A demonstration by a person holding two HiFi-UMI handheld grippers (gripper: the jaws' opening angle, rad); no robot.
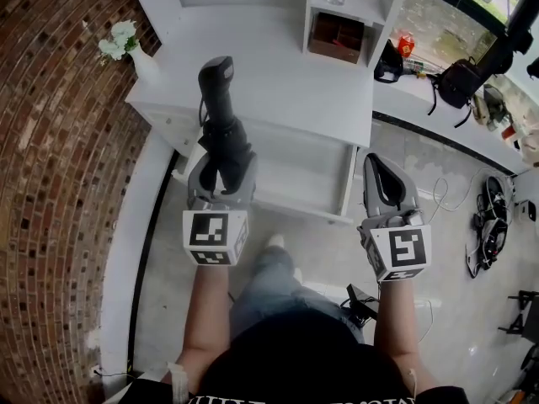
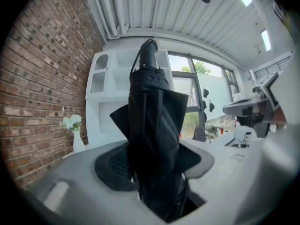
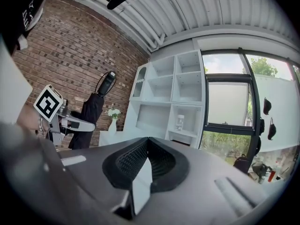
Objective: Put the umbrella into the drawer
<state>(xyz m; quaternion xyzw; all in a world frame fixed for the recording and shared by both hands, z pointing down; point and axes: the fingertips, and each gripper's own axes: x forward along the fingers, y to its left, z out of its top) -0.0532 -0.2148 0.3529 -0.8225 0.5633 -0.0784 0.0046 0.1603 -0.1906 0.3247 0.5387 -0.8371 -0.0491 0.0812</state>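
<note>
Before the drawer (image 1: 307, 179), the left gripper (image 1: 223, 173) has its jaws clamped on the umbrella (image 1: 217, 99), upright, likely for lowering in. The right gripper (image 1: 379, 171) has its jaws together, empty.

The lower end of the umbrella (image 2: 152, 125) vanishes down inside the left claw (image 2: 154, 168), out of sight. Clutter (image 1: 459, 82) on the far worktop (image 1: 421, 108) is too small to name.
</note>
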